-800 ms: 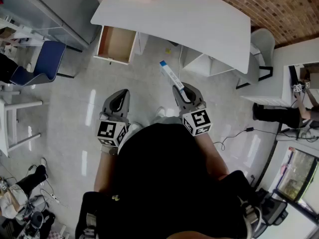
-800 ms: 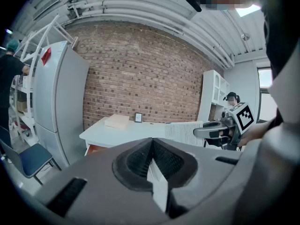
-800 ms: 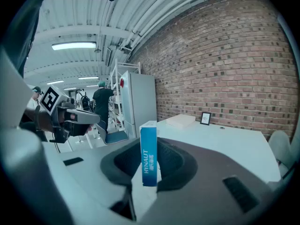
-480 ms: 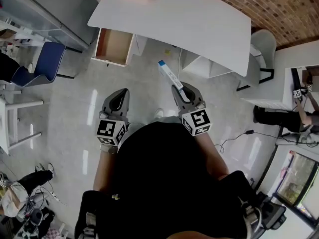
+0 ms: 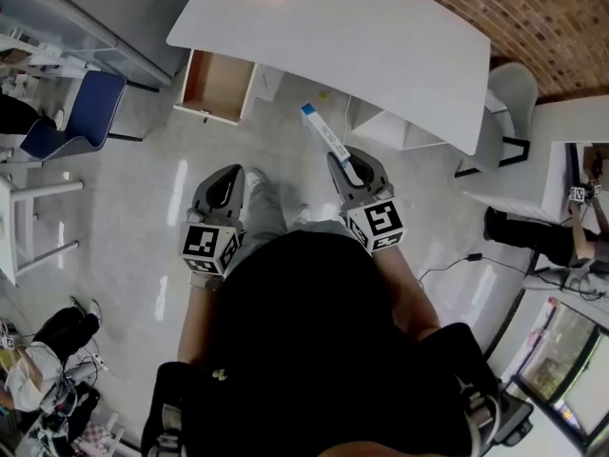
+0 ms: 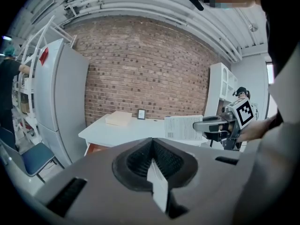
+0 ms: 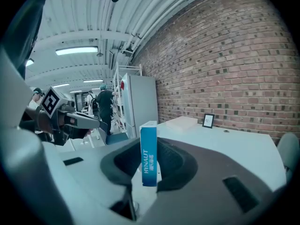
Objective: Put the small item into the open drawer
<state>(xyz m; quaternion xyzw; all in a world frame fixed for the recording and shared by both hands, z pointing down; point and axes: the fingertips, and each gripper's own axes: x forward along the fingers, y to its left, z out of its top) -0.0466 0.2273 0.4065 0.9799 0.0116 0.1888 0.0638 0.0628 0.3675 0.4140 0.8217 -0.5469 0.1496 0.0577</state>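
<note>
Right gripper [image 5: 344, 167] clamped on a slim blue-and-white box [image 5: 322, 133], which juts forward from the jaws over the floor [image 5: 143, 208], well apart from the open drawer [image 5: 217, 86] under the white desk [image 5: 400, 46]. Left gripper [image 5: 228, 181], jaws pressed together with nothing between them, held alongside, on the drawer's side.

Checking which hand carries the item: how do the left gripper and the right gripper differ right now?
The right gripper is shut on a slim blue-and-white box; the left gripper holds nothing. The right gripper's jaws stand apart with the box between them, while the left gripper's jaws meet. Both point forward toward the white desk with its open drawer.
</note>
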